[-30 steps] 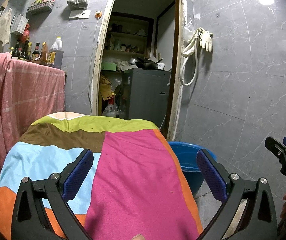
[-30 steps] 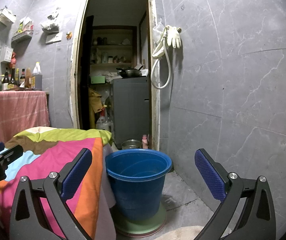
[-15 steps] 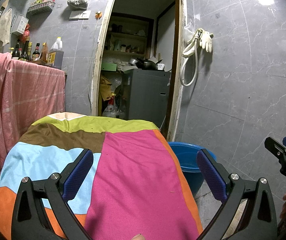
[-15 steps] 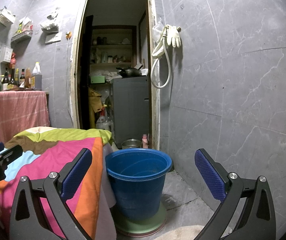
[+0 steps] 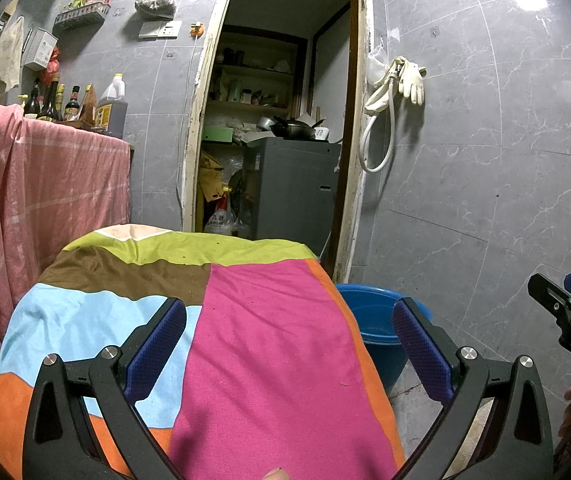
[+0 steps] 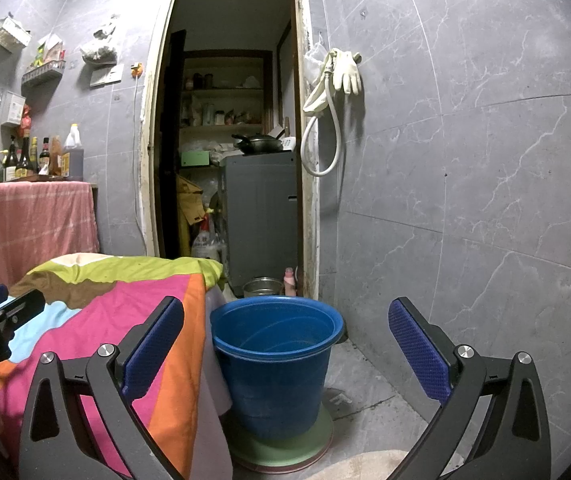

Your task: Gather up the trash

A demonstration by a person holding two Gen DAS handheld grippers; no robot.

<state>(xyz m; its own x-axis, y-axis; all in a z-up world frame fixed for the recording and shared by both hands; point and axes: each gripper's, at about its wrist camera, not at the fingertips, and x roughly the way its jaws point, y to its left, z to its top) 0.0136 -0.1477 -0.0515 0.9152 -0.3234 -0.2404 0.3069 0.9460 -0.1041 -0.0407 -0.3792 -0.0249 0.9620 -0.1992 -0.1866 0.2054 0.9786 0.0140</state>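
My left gripper [image 5: 288,340] hangs open over a table covered by a patchwork cloth [image 5: 253,328] of pink, blue, brown, green and orange; nothing lies between its fingers. No loose trash shows on the cloth. My right gripper [image 6: 285,344] is open too, held to the right of the table and aimed at a blue bucket [image 6: 277,360] that stands on a green disc [image 6: 285,452] on the floor. The bucket [image 5: 369,320] peeks out beside the table's right edge in the left wrist view. Each gripper appears at the edge of the other's view.
A pink-draped counter [image 5: 45,184] with bottles [image 5: 69,104] stands at the left. A doorway [image 6: 225,140] ahead opens onto a grey appliance [image 6: 261,216] and shelves. A hose and gloves [image 6: 333,92] hang on the grey tiled wall. A metal pot [image 6: 261,287] sits on the floor behind the bucket.
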